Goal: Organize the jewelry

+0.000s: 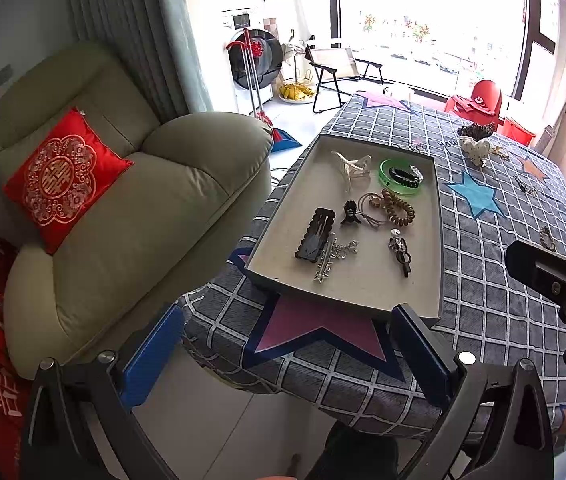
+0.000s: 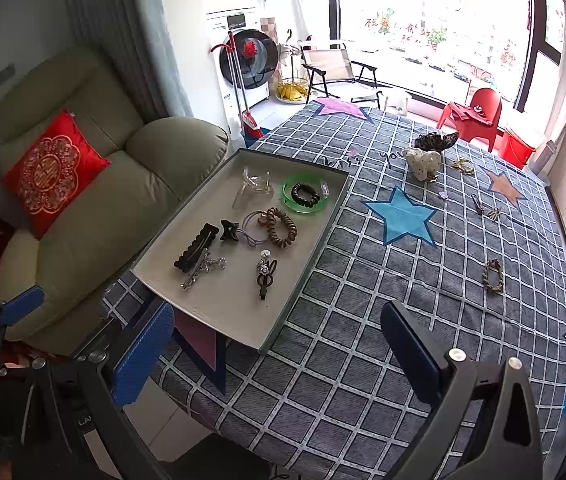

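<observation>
**Both tools empty, several pieces not yet in the tray**

The left tool (image 1: 283, 344) hangs with its fingers spread wide and nothing between them, at the near edge of the surface (image 2: 363, 360). The right tool (image 2: 279, 344) is likewise spread and empty, over the checked cloth beside the tray (image 2: 303, 280).

The tray, a shallow grey cardboard lid, holds most of the pieces: a clear claw clip (image 2: 253, 188), a green bangle (image 2: 307, 194) with a black coil tie inside it, a brown coil tie (image 2: 281, 227), a black scalloped clip (image 2: 196, 247), a rhinestone pin (image 2: 203, 268) and a dark barrette (image 2: 265, 274).

Loose on the cloth, well apart from the tray, lie a braided bracelet (image 2: 493, 276), a small dark clip (image 2: 477, 204), a gold chain (image 2: 463, 166), a leopard-print clip (image 2: 435, 140) and a white spotted heart (image 2: 425, 162).

All of it is probably light. The bracelet looks limp and flat, so it would likely sag; a pinch across one side of its loop, pressed close to the cloth, seems best. The chain is fine and may slip or snag. The hard plastic clips are stiff and should take a grip across the body, though their gloss could make them slide. The soft cloth may bunch under the fingers.
</observation>
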Available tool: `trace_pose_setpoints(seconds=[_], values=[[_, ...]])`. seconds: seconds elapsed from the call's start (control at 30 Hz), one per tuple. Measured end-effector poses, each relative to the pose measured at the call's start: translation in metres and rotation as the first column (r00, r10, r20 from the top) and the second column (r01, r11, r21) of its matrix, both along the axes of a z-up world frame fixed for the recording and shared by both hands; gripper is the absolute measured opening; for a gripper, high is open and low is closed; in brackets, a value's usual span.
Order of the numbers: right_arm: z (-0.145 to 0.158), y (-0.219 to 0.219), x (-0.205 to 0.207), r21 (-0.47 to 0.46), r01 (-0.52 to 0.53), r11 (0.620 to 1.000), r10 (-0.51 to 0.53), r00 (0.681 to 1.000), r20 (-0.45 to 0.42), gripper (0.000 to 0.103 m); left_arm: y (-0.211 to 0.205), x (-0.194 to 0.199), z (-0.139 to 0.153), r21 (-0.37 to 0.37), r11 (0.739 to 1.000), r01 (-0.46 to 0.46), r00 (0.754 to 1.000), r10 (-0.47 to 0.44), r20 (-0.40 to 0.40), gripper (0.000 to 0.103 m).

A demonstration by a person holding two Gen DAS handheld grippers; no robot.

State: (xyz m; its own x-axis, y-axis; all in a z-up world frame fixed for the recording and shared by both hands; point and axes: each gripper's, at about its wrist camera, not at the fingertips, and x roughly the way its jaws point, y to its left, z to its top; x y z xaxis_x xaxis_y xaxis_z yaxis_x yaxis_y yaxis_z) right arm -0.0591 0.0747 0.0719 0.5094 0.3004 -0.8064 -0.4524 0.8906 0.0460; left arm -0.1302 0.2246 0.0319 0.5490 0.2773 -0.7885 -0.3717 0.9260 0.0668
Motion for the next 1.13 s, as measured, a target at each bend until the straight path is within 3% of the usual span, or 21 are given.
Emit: trace_pose_setpoints(seconds=[1.13], values=[[-0.0063,0.0079,0.0003,-0.003,-0.006,1.000,0.006,1.000,-0.008,0.103,0.0045,-0.0010,0.0002,0.007,1.000,-0.005,1.000,0.004,0.019,0.103]])
